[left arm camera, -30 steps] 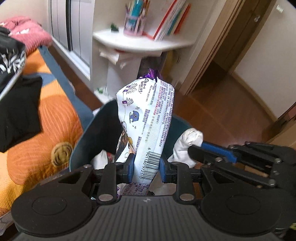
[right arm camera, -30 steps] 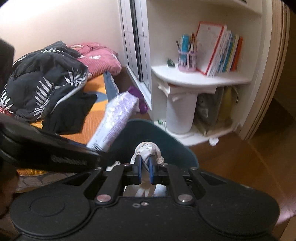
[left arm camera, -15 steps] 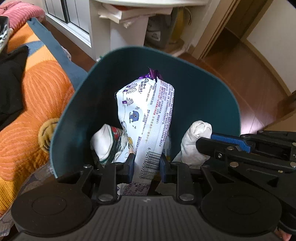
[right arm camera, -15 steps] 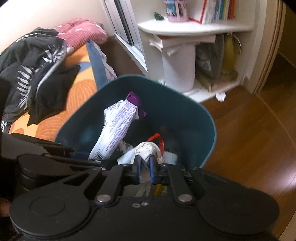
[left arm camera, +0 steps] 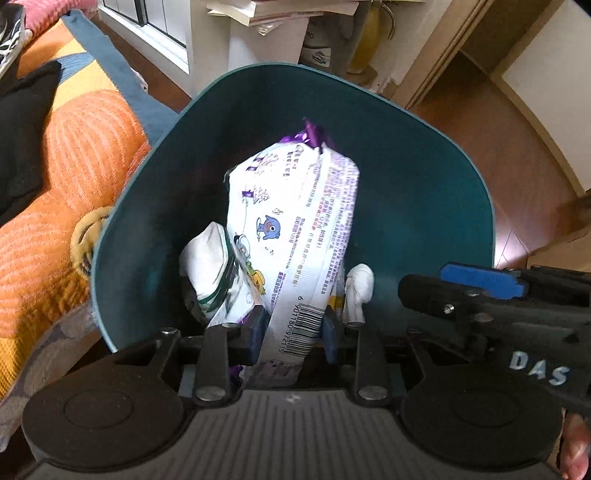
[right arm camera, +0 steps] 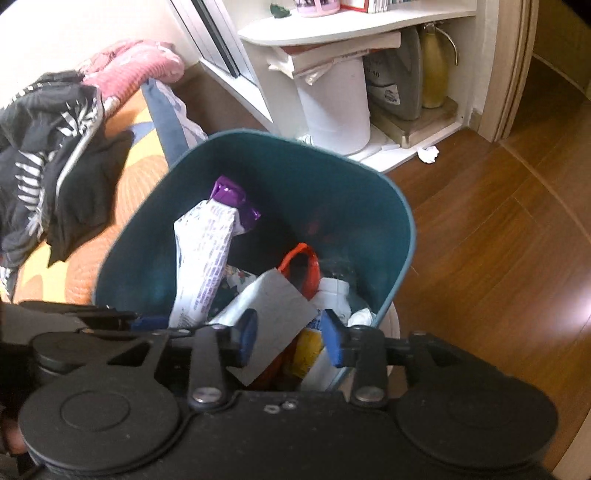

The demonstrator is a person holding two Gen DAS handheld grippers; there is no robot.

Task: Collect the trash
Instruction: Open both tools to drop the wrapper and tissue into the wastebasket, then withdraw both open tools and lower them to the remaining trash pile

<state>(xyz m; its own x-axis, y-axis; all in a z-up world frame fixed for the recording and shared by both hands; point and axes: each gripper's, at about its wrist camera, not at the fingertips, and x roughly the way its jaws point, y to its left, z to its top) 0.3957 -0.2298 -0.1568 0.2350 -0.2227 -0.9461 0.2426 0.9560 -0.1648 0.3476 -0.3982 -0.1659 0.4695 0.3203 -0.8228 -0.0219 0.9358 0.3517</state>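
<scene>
Inside teal bin [left arm camera: 424, 177], wrapper [left arm camera: 295, 236] sits clamped between left fingers [left arm camera: 257, 328].

The lower end of the white-and-purple snack bag [left arm camera: 295, 236] disappears behind the left gripper [left arm camera: 293, 328] body. The teal bin [left arm camera: 424, 177] hides its own floor beneath piled rubbish. Print on the bag is too small to read. Bedside shelves [right arm camera: 354, 26] run off the right wrist view's top edge.

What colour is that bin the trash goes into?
Dark teal bin, clearest in the right wrist view.
</scene>
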